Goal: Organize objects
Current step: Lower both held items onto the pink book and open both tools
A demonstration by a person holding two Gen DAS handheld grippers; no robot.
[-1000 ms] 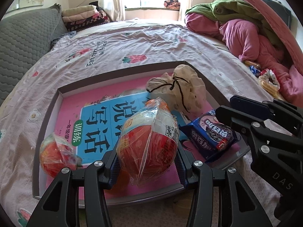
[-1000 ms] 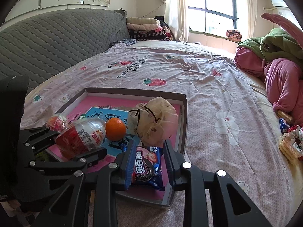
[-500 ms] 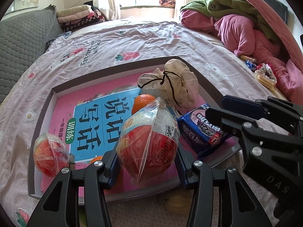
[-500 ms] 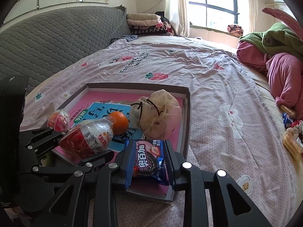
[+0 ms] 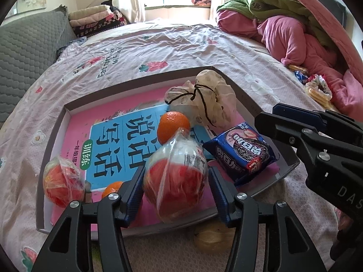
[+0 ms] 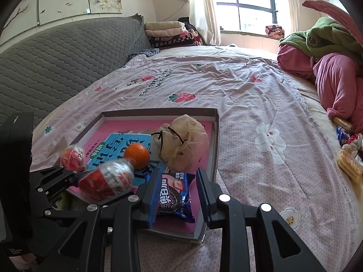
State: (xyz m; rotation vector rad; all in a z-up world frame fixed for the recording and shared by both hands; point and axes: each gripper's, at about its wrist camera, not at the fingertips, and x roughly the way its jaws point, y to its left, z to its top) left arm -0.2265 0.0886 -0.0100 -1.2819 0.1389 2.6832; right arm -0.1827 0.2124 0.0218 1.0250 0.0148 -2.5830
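A shallow grey box [image 5: 140, 79] [image 6: 158, 111] lies on the bed with a pink and blue book inside. My left gripper [image 5: 175, 187] is shut on a red apple in a clear bag [image 5: 174, 181] [image 6: 104, 181], held over the box's near edge. My right gripper [image 6: 177, 193] stands around a blue cookie packet [image 6: 174, 195] [image 5: 240, 149] that lies in the box's near right corner; its pads stand a little apart from the packet. In the box also lie an orange [image 5: 173, 125] [image 6: 136, 152], a second bagged apple [image 5: 62, 181] [image 6: 72, 157], a second orange [image 5: 112, 188] and a beige drawstring pouch [image 5: 204, 97] [image 6: 183, 145].
A yellowish round object [image 5: 213, 235] lies on the bedsheet just outside the box's near edge. Snack packets [image 6: 347, 158] lie at the right by a pile of pink and green bedding [image 5: 295, 29]. A grey quilted headboard [image 6: 56, 63] stands at the left.
Both grippers have drawn back and up a little from the box. The packet now sits lower between my right fingers, lying in the box. The bagged apple stays in my left gripper.
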